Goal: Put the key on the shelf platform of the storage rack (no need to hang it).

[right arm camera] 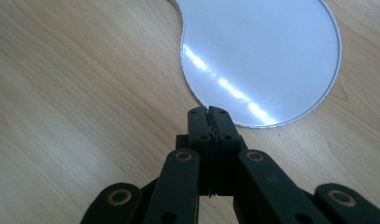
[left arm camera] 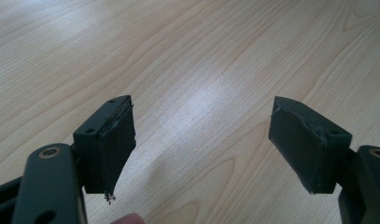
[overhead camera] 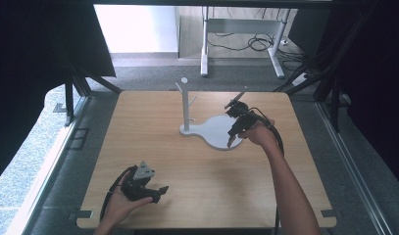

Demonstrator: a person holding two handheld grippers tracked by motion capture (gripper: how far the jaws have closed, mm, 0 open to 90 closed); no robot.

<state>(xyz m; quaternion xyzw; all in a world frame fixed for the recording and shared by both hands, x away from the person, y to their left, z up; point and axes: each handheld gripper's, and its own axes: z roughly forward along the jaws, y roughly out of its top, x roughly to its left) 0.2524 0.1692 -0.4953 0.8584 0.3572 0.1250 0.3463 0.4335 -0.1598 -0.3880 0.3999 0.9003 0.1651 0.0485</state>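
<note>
A white stand (overhead camera: pixel 186 105) with short pegs rises from a flat white base plate (overhead camera: pixel 217 131) in the middle of the wooden table (overhead camera: pixel 153 147). My right gripper (overhead camera: pixel 231 143) hovers at the plate's near right edge, pointing down, jaws pressed together with nothing between them. In the right gripper view its shut tips (right arm camera: pixel 210 113) sit right at the rim of the round white plate (right arm camera: pixel 262 56). My left gripper (overhead camera: pixel 162 191) rests low near the table's front left, held in a hand. Its jaws stand wide apart over bare wood, with the black pads (left arm camera: pixel 115 144) holding nothing.
The table's edges drop to grey floor on all sides. Black frame posts (overhead camera: pixel 69 98) stand at the left and right. A white desk frame (overhead camera: pixel 241 44) with cables stands behind the table. The person's right forearm (overhead camera: pixel 290 191) crosses the table's right front.
</note>
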